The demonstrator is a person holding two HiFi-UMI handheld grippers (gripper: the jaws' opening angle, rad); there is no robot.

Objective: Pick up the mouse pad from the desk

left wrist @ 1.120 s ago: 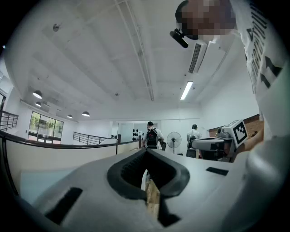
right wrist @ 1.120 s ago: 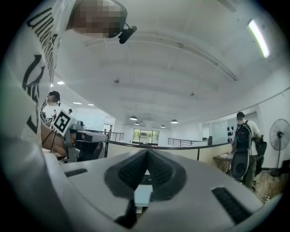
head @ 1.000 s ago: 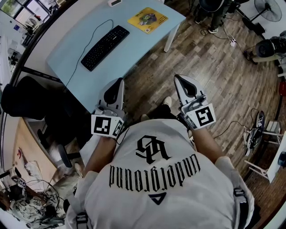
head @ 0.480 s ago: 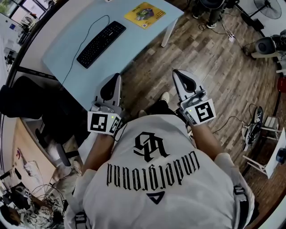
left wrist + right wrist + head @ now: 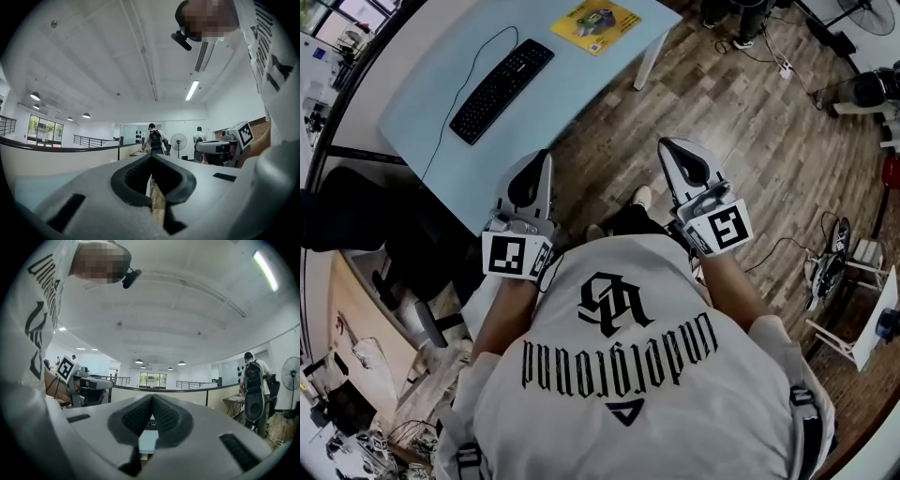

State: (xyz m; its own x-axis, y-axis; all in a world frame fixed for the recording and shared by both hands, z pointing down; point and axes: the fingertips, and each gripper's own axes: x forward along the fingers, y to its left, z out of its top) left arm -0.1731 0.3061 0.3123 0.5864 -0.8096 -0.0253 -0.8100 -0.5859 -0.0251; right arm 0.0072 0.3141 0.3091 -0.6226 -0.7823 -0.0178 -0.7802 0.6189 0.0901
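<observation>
The yellow mouse pad [image 5: 595, 21], with a dark mouse on it, lies at the far right end of the light-blue desk [image 5: 572, 89]. A black keyboard [image 5: 501, 90] lies to its left, and a strip of the keyboard [image 5: 151, 423] shows through the right gripper's jaws. My left gripper [image 5: 546, 156] is shut and empty at the desk's near edge. My right gripper [image 5: 665, 143] is shut and empty over the wooden floor, right of the desk. Both point level towards the desk and are well short of the pad. The tips meet in the left gripper [image 5: 151, 155] and right gripper [image 5: 152, 396] views.
A black office chair [image 5: 352, 216] stands left of the desk, and a white desk leg [image 5: 646, 64] stands by the pad's corner. Cables and a white stand [image 5: 853, 309] lie on the floor at right. A person with a backpack [image 5: 254, 390] stands beyond.
Both grippers and the person have moved forward together towards the desk. The desk, keyboard and pad now sit higher and further left in the head view. Both grippers stayed shut.
</observation>
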